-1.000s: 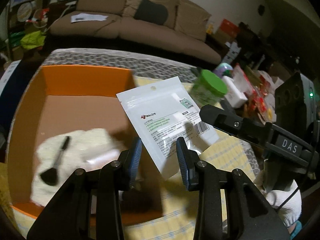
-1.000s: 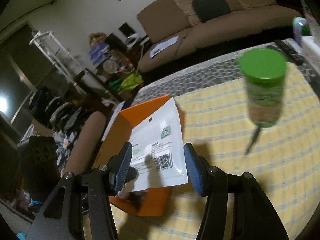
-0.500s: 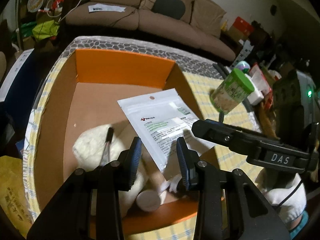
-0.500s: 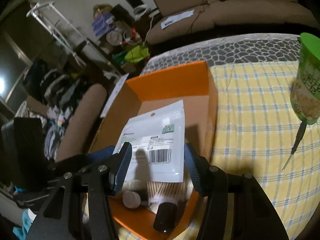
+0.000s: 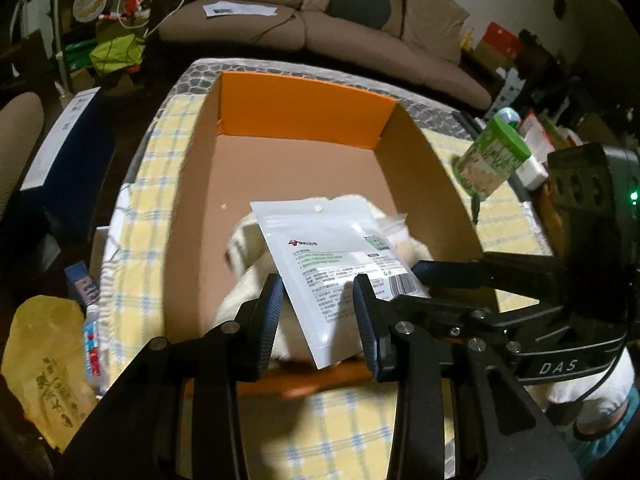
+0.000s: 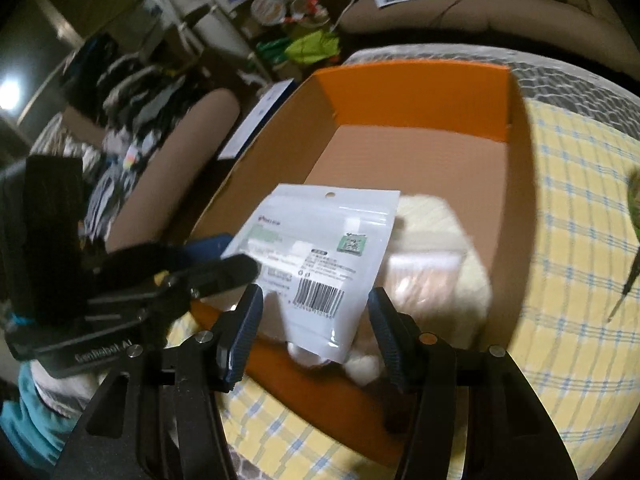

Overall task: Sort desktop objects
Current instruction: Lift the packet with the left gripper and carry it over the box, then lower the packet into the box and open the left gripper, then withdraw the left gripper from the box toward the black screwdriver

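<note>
Hovering over the orange box: white pouch sits between both grippers, left gripper and right gripper; which one clamps it, can't tell.

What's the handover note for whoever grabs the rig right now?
Right gripper: jaws clamped on the white pouch at its barcode end, holding it over the orange box.
Left gripper: jaws apart, empty, tips beside the pouch.
Done: cream fluffy item lies in the box.
Left: drop the pouch in; green-lidded jar and slim dark tool sit on the checked cloth.
</note>
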